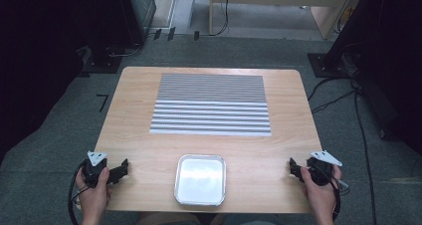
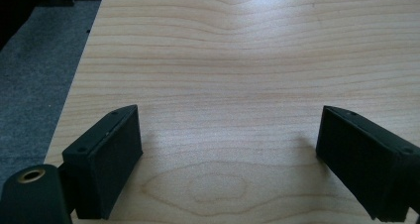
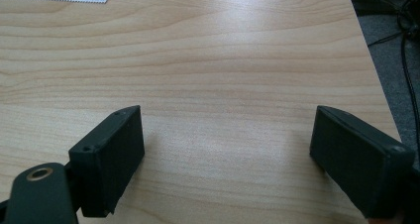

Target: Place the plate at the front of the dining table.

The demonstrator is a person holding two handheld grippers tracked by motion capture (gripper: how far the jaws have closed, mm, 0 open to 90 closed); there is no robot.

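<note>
A person's hands hold both grippers at the near corners of a light wooden table (image 1: 134,120). My left gripper (image 1: 122,167) rests at the near left, jaws wide apart and open; in the left gripper view (image 2: 228,140) only bare wood lies between them. At the near right sits my right gripper (image 1: 293,167), also open, with bare tabletop between its jaws (image 3: 228,137). A shiny, empty metal tray (image 1: 200,179) lies at the near edge between the two grippers. A grey-and-white striped mat (image 1: 211,104) covers the table's middle and far part.
Grey carpet surrounds the table. Cables (image 1: 358,115) trail over the floor at the right, and dark equipment stands (image 1: 107,56) sit at the far left. A wooden desk frame (image 1: 278,6) stands beyond the table.
</note>
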